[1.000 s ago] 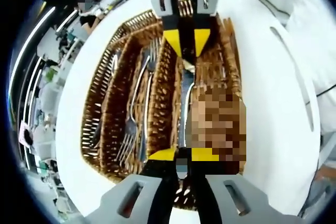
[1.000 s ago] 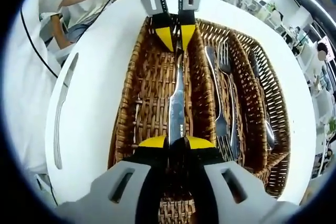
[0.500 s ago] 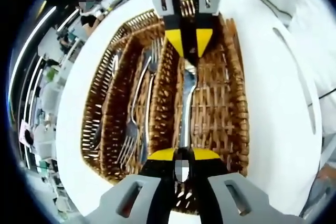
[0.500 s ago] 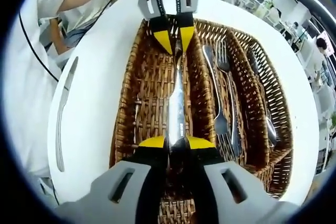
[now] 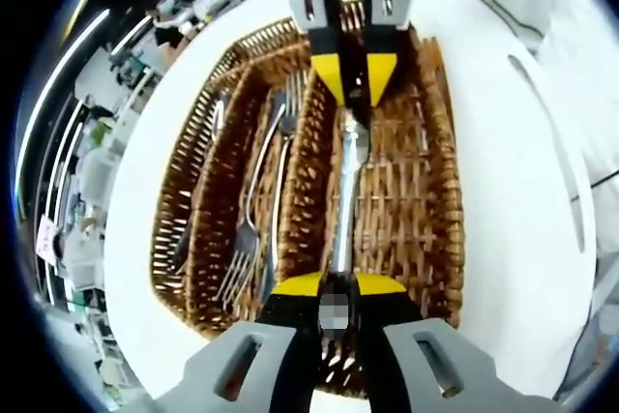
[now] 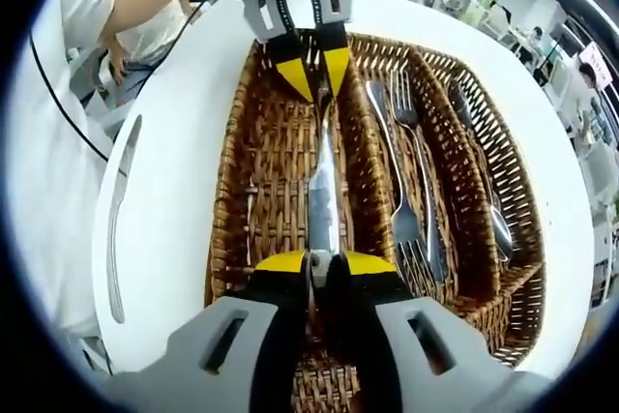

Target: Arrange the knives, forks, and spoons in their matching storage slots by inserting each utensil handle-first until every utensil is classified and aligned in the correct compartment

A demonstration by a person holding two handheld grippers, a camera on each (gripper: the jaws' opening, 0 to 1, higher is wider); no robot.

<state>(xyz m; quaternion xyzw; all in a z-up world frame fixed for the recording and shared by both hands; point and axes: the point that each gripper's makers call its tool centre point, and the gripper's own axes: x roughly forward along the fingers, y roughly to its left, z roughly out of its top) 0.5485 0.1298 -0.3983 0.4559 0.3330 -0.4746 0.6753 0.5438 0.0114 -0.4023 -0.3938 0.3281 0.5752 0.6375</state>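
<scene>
Left gripper view: my left gripper [image 5: 337, 284] is clamped on one end of the knife [image 5: 347, 191] over the basket's [image 5: 440, 191] widest slot, forks [image 5: 253, 210] in the slot beside it. My right gripper [image 6: 316, 262] pinches the knife's other end; a table [image 6: 179, 162] lies under the basket.

Knife ends hidden in both grips

Yellow gripper tips cover both ends of the knife [image 6: 322, 186]; spoons [image 6: 481, 181] in the wicker tray's [image 6: 232, 191] far slot lie shadowed, their count unclear.
</scene>
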